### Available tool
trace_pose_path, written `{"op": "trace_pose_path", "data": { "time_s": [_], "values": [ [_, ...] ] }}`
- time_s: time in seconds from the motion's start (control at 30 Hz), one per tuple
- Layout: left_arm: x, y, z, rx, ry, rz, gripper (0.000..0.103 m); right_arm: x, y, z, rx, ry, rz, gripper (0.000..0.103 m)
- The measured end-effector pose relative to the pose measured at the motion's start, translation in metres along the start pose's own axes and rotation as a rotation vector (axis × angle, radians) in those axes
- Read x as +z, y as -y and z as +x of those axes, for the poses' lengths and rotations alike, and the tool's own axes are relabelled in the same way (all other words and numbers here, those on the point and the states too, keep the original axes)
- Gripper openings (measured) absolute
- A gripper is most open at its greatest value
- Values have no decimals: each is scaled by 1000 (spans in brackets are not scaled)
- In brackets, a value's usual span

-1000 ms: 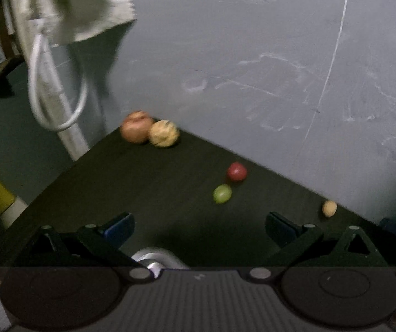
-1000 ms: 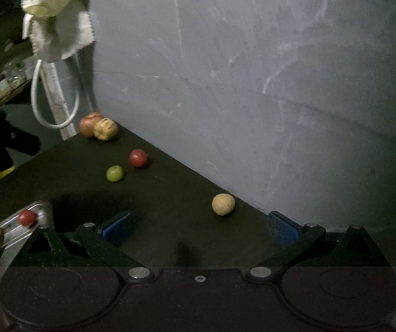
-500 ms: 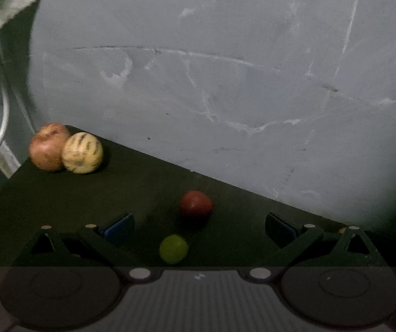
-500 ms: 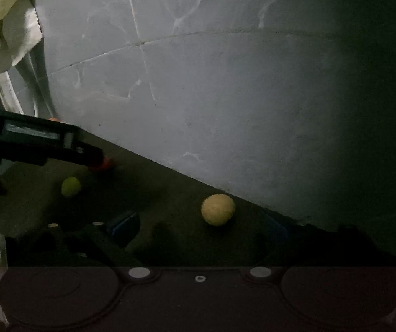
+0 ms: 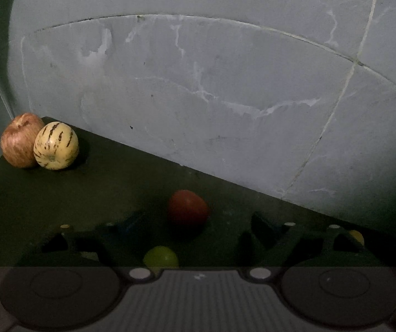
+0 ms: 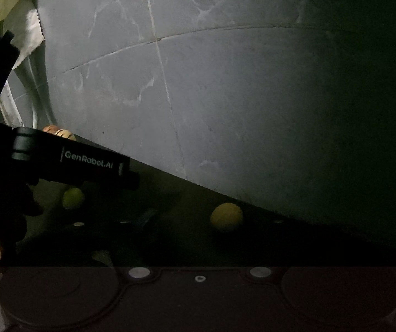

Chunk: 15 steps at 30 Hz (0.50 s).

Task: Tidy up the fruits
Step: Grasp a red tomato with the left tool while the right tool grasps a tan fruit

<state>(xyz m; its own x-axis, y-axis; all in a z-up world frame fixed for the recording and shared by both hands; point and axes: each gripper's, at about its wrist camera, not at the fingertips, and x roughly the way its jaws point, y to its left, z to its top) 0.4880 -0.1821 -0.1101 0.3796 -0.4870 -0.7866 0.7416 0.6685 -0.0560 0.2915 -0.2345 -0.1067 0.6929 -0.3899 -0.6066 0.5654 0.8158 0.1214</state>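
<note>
The left gripper (image 5: 195, 221) stands wide open and holds nothing; its two dark fingers spread to either side of the red fruit (image 5: 188, 210), which sits on the dark table (image 5: 115, 182) just ahead of the tips and a little left of the midline between them — so this is the relation the coming move turns on, since the fruit lies straight down the gripper's forward line and only a short advance would, I judge, bring it between the jaws; being round, it offers no long axis to line up with. The green fruit (image 5: 161, 257) is nearer still, low between the fingers and close against the gripper body, touching neither finger as far as the dim view shows; the red apple (image 5: 18, 144) and the striped yellow fruit (image 5: 56, 146) rest touching one another well off to the left by the grey wall (image 5: 198, 83). The right gripper (image 6: 211, 221) is in heavy shadow; its left finger shows faintly, the right one is lost in the dark, so I cannot tell how far its jaws stand apart, though nothing appears to be held; the tan round fruit (image 6: 226, 217) lies ahead of it, near the foot of the wall. For the red fruit the left hand is clearly the nearer; the tan one belongs to the right.
</note>
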Motion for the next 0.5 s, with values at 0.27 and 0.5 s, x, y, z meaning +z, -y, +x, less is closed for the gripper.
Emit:
{"op": "trace_pose_path", "data": {
  "time_s": [0.27, 0.5],
  "values": [
    [0, -6, 4, -5, 11, -11, 69, 0, -1, 2, -27, 10, 10, 45],
    [0, 2, 1, -5, 23, 11, 60, 0, -2, 0, -42, 10, 0, 33]
  ]
}}
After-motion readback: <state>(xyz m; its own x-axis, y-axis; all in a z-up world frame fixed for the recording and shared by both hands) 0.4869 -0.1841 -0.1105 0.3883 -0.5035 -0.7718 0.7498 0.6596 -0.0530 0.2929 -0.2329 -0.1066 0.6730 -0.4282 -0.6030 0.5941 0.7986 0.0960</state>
